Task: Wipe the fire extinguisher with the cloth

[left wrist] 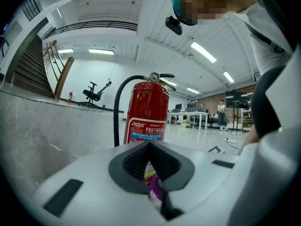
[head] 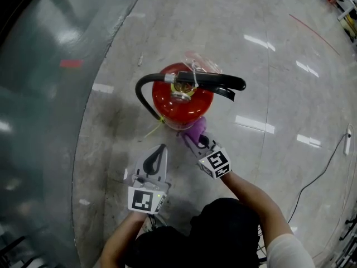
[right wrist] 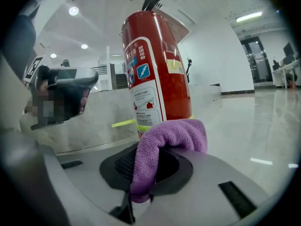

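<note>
A red fire extinguisher [head: 181, 96] stands upright on the shiny floor, with a black hose and a black handle on top. My right gripper [head: 196, 138] is shut on a purple cloth [head: 194, 132], which rests against the near lower side of the cylinder. In the right gripper view the cloth [right wrist: 171, 138] bulges out of the jaws just in front of the labelled extinguisher [right wrist: 157, 69]. My left gripper [head: 161, 149] is shut with nothing in it, a short way left of the cloth, its tip pointing at the extinguisher [left wrist: 146, 112].
A curved grey low wall [head: 50, 94] runs along the left. A black cable [head: 329, 166] trails over the floor at the right. A yellow tag [head: 153, 128] hangs at the extinguisher's base. An office chair [left wrist: 96, 93], desks and a standing person [left wrist: 221, 112] are far off.
</note>
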Demonstrator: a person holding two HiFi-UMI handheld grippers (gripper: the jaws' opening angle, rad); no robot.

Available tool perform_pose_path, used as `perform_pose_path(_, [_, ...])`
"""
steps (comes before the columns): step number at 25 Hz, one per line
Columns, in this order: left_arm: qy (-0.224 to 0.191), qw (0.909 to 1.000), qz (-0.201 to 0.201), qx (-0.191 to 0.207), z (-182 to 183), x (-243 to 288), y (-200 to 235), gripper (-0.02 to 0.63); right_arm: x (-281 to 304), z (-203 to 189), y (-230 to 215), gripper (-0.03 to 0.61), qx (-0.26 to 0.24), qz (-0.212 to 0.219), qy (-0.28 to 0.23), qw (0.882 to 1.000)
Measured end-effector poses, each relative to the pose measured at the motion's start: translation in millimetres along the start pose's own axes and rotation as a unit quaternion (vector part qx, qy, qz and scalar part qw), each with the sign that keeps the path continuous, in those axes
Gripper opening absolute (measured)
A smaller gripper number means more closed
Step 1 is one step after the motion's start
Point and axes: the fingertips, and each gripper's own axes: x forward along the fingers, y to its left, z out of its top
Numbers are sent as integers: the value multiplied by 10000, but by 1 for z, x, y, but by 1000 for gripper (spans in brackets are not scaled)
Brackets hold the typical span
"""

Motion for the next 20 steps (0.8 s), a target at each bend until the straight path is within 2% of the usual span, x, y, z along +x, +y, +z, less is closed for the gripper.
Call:
perform_pose_path(5, [-111, 9999, 6, -27, 5, -1, 2, 5, -12, 33, 6, 55, -160, 81, -138, 9997])
perform_pose_path(12, [-68, 9999, 28, -105, 1, -9, 7, 5, -33, 96, 24, 55, -120, 213, -294, 9993])
perform_pose_path(20, [-181, 9997, -40, -158, 4, -14, 10, 5, -48, 142, 35, 55, 21, 260, -339, 9991])
